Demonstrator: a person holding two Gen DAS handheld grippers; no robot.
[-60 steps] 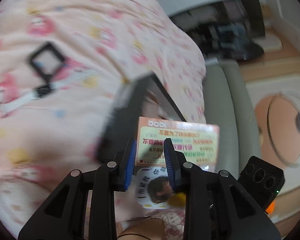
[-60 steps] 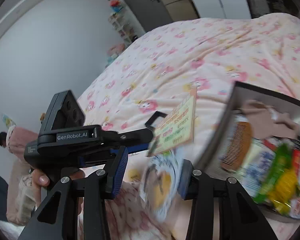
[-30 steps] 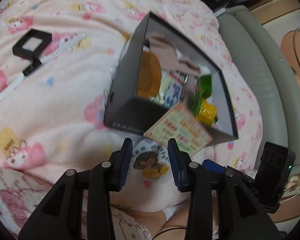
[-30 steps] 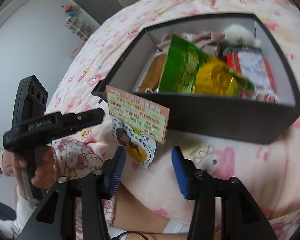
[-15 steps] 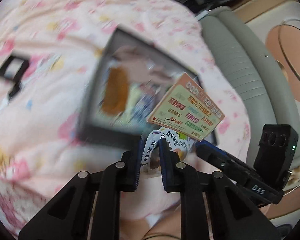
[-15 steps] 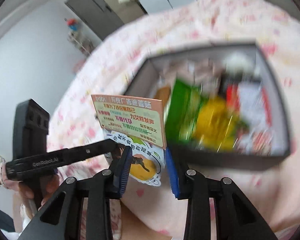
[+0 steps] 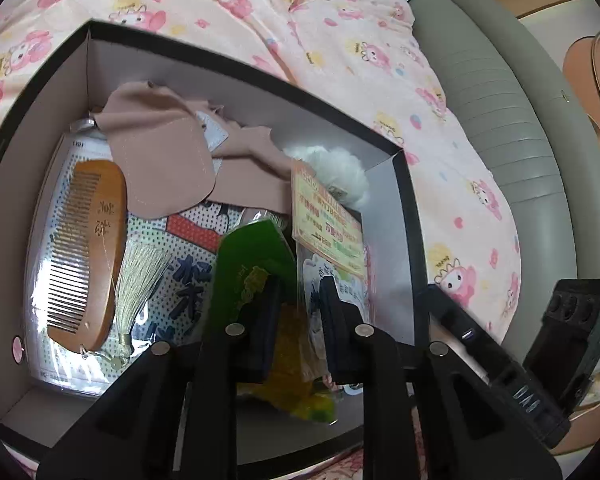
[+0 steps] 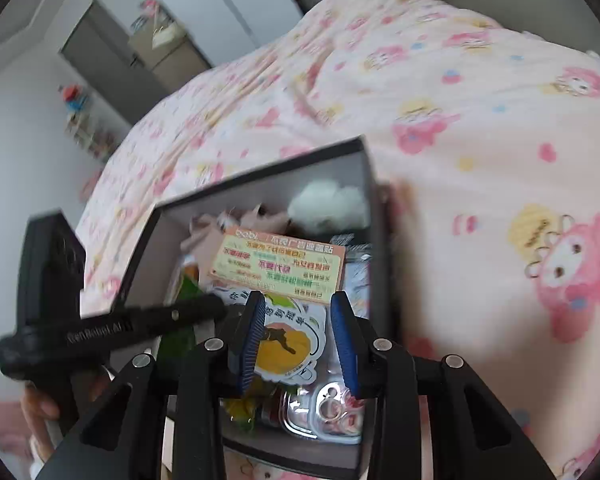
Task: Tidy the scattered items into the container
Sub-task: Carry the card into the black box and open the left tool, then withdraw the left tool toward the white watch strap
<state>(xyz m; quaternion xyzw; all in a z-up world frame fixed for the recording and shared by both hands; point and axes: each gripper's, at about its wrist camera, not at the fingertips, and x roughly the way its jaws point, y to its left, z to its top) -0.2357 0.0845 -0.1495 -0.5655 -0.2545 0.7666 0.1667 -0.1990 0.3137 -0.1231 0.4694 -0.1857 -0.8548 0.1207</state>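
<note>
A black box (image 7: 404,184) with a grey inside sits on the pink bedspread; it also shows in the right wrist view (image 8: 374,184). It holds a wooden comb (image 7: 88,248), a beige cloth (image 7: 168,160), a white pom-pom (image 7: 336,168) and a green snack bag (image 7: 252,272). The sticker pack (image 7: 328,224) with its orange header card stands inside the box at the right wall, also seen from the right wrist (image 8: 280,268). My left gripper (image 7: 298,320) is open over the box, jaws on either side of the pack. My right gripper (image 8: 298,340) is open above the pack.
Pink cartoon-print bedding (image 8: 480,140) lies all around the box. A grey padded bench (image 7: 500,100) runs along the bed's right side. A grey door (image 8: 112,56) and shelves stand far back.
The left gripper carried the sticker pack over the box, lowered it inside and opened. The right gripper moved in over the box and stayed open.
</note>
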